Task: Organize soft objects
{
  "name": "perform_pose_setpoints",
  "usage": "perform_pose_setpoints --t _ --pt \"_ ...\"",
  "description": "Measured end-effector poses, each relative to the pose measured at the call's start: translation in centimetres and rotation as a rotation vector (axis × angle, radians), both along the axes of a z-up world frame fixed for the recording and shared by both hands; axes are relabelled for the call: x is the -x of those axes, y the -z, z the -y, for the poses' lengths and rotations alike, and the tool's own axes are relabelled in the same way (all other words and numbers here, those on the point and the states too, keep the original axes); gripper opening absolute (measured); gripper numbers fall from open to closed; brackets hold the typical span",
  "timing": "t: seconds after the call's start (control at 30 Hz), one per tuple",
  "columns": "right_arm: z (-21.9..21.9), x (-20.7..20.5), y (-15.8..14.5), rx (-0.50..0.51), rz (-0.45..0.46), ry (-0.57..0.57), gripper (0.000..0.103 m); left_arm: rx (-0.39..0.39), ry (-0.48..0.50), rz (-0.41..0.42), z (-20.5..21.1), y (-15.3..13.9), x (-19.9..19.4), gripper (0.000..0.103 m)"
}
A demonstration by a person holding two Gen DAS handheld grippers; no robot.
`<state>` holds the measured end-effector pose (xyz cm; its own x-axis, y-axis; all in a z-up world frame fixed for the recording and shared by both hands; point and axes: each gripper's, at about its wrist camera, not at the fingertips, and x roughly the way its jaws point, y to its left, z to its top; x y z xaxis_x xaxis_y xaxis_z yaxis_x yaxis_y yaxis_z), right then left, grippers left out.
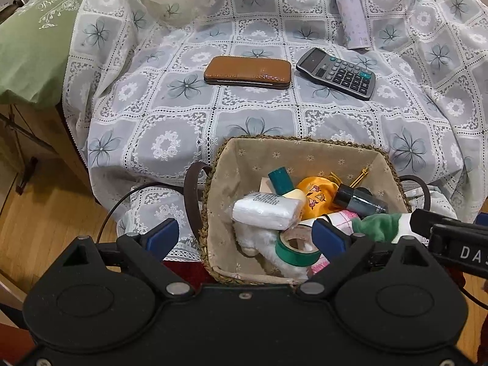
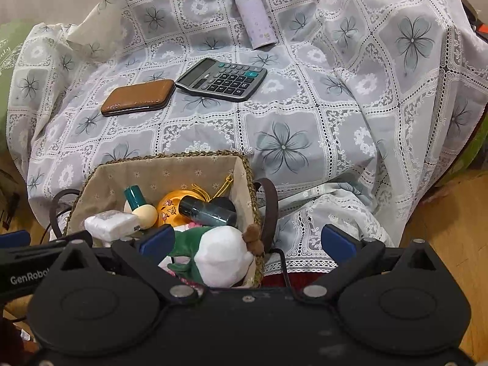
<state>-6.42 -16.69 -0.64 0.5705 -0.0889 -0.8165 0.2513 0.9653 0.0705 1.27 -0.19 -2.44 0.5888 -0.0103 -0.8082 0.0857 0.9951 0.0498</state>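
Note:
A cloth-lined woven basket point(image 1: 241, 152) point(image 2: 170, 164) stands at the near edge of the lace-covered table. In it lie a white wrapped pack point(image 1: 265, 210) point(image 2: 109, 224), an orange pouch point(image 1: 315, 196) point(image 2: 170, 210), a green and white plush toy point(image 2: 219, 256) point(image 1: 378, 225), a white fluffy toy point(image 1: 265, 244), a green tape roll point(image 1: 297, 251) and a dark tube point(image 1: 360, 202) point(image 2: 209, 212). My left gripper point(image 1: 247, 235) is open above the basket's left side. My right gripper point(image 2: 247, 239) is open above the basket's right rim, the plush between its fingers, untouched.
On the tablecloth point(image 1: 183, 116) farther back lie a brown wallet point(image 1: 247, 72) point(image 2: 137, 97), a grey calculator point(image 1: 337, 73) point(image 2: 222, 79) and a lilac bottle point(image 1: 350, 15) point(image 2: 253, 15). A green bag point(image 1: 33, 36) sits at the left. Wooden floor point(image 1: 45, 213) lies below.

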Motion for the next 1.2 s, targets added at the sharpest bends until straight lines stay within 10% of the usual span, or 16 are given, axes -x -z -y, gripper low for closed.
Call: perform_pose_setpoints --t 1.2 --pt "0.01 -0.01 0.20 0.002 -0.009 -0.005 0.103 -0.006 -0.006 -0.004 -0.10 0.17 -0.02 0.092"
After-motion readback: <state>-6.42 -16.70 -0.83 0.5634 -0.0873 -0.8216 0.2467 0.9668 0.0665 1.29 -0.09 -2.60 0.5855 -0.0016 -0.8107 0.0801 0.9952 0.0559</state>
